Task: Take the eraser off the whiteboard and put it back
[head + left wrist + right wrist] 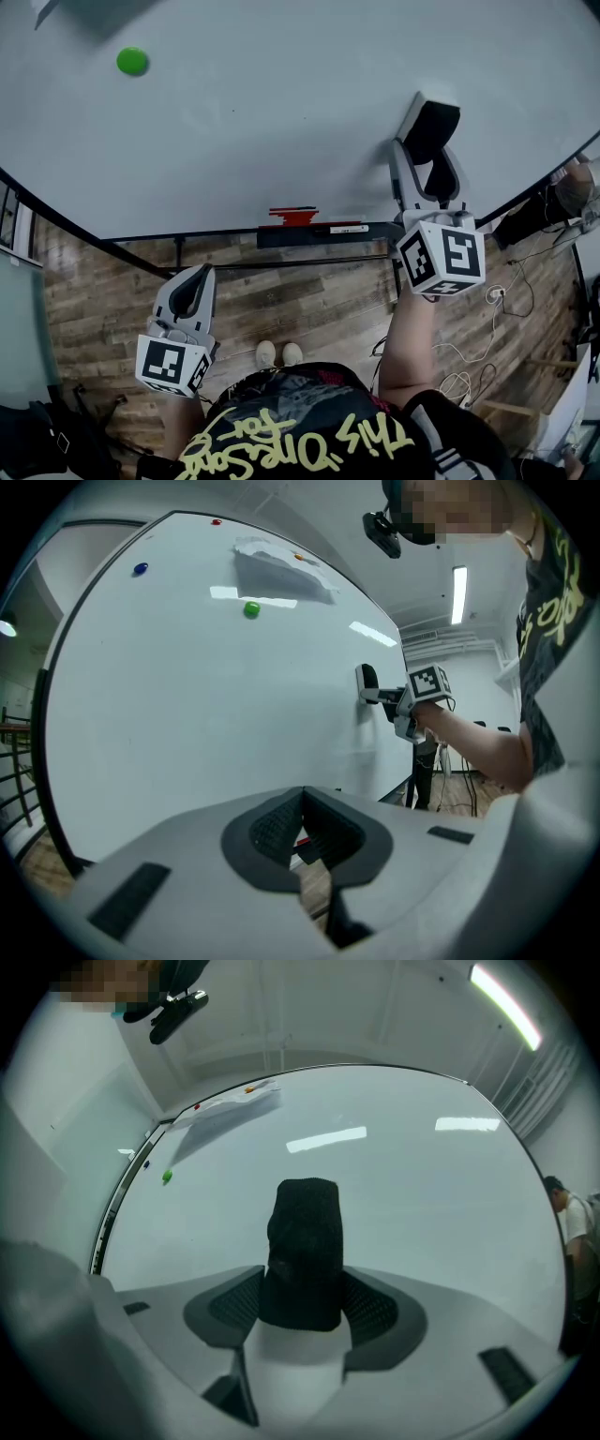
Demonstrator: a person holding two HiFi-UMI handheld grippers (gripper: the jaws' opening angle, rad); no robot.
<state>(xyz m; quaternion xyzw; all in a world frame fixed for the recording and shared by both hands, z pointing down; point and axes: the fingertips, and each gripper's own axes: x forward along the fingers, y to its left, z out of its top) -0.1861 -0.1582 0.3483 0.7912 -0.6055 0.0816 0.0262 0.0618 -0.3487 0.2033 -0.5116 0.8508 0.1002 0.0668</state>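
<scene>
While the whiteboard [281,122] fills the upper half of the head view, plank floor [309,300] takes up the lower half. At right of centre, the right hand-held gripper [428,164] reaches up to the board, its jaws clamped on the sides of the black eraser [431,127]. In the right gripper view the eraser stands upright between the pads at frame centre, with the board behind it. Whether it touches the board or sits just off it I cannot tell. At lower left of the head view, the left hand-held gripper [194,274] hangs over the floor, well apart from the board. Its jaws are closed tip to tip with nothing between them. A dark tray [319,234] runs along the board's lower edge at centre frame, a red marker [292,216] lying on it. A green magnet [132,61] sits on the board at upper left.
</scene>
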